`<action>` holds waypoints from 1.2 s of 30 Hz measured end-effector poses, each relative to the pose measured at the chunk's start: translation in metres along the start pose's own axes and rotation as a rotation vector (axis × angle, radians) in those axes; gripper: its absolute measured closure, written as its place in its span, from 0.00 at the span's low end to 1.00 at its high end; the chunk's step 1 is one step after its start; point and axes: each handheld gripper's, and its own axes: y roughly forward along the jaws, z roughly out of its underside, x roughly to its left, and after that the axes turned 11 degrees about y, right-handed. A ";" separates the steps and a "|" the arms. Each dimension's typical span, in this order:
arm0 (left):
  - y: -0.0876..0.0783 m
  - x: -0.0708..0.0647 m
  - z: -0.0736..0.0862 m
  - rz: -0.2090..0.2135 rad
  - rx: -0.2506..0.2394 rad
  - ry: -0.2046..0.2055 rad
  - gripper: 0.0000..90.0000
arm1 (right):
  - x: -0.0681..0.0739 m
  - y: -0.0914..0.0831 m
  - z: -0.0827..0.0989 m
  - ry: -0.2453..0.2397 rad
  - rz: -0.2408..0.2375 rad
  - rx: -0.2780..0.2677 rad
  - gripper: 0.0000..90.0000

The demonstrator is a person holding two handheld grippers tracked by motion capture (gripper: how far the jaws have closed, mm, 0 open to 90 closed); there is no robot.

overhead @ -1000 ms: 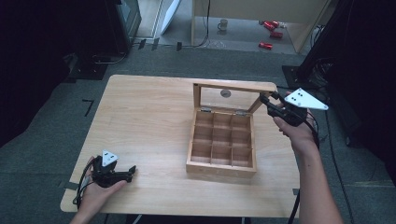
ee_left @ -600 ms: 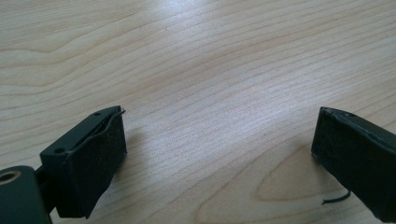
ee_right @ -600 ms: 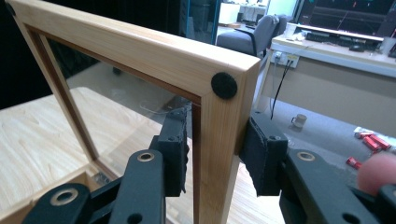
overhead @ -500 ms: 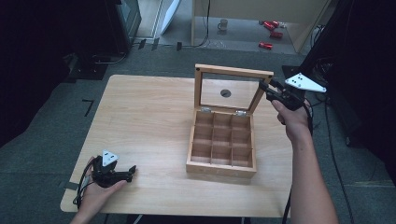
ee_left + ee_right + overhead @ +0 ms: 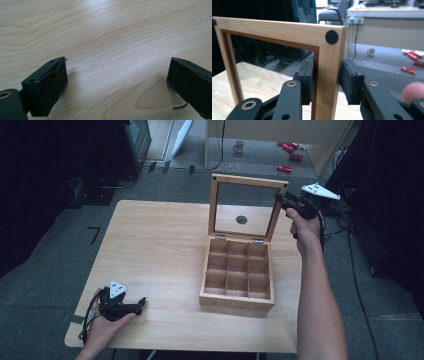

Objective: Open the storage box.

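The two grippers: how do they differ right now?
The right gripper is raised, its jaws closed on the side rail of the box lid; the left gripper rests low on the table, jaws spread wide with nothing between them. Both have black padded jaws and a grey plate.

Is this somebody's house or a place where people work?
Probably a workroom or lab, not a house: grey floor with cables trailing across it, an office chair by a long desk, and a plain wooden table.

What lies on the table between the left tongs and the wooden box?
Nothing: in the high view the table is bare wood from the left tongs to the wooden box.
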 end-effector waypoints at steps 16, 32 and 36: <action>0.001 -0.001 -0.001 -0.001 0.000 -0.002 0.04 | 0.005 0.028 -0.002 0.056 0.070 0.013 0.73; 0.002 -0.001 -0.002 -0.008 0.001 -0.010 0.03 | 0.015 -0.014 0.014 0.035 0.107 0.044 0.19; 0.002 -0.001 -0.002 -0.009 0.002 -0.011 0.03 | 0.018 -0.035 0.024 0.040 0.085 0.057 0.13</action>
